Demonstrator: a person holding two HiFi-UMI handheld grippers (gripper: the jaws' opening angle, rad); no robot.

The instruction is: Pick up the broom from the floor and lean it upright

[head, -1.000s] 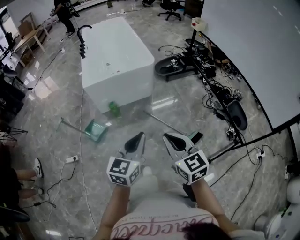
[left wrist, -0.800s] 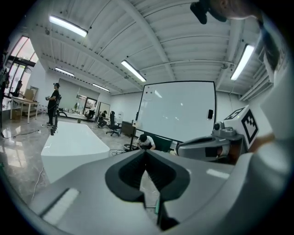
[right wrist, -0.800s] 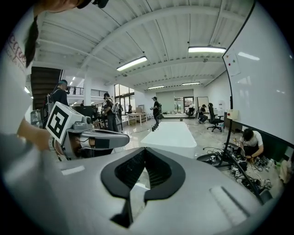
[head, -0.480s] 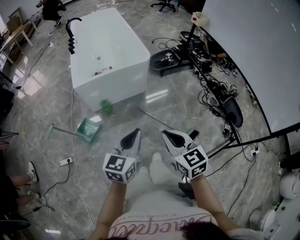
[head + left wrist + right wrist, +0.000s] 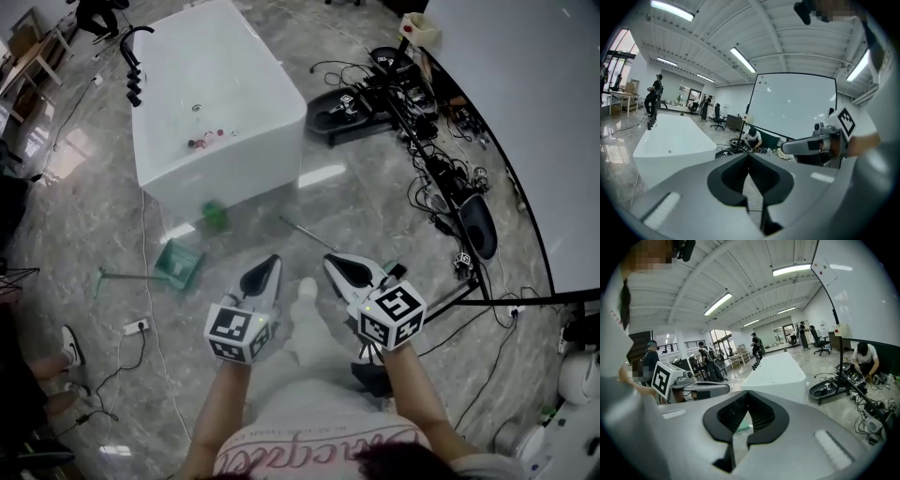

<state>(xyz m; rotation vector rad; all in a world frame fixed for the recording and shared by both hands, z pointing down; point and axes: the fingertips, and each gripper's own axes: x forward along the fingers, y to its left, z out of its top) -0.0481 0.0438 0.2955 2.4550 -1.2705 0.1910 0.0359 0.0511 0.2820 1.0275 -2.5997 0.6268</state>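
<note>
Grey polished stone floor [image 5: 356, 202] fills the head view, and the broom [image 5: 311, 234] lies flat on it. Its thin metal handle runs from a free end at 11 o'clock toward 4 o'clock, where it passes behind the right gripper [image 5: 339, 270]. A dark piece with a touch of green shows just beside that gripper at its 3 o'clock, but whether it is the broom's head cannot be told. The right gripper's jaws are closed tip to tip with nothing between them, as the right gripper view [image 5: 747, 394] confirms. The left gripper [image 5: 266, 274] is held level with it at its 9 o'clock, clear of the broom. Its jaws also meet at the tips and are empty, as seen in the left gripper view [image 5: 749, 157]. Neither gripper touches the broom. A white bathtub [image 5: 220, 103] stands at 12 o'clock, well beyond both grippers. A green dustpan [image 5: 178, 262] with a long handle lies at 9 o'clock of the left gripper. A small green object [image 5: 215, 216] sits against the tub's near wall. Tangled cables [image 5: 441, 169] run along the foot of a white screen [image 5: 525, 84] at 2 o'clock. A power strip [image 5: 136, 326] lies at 8 o'clock.
</note>
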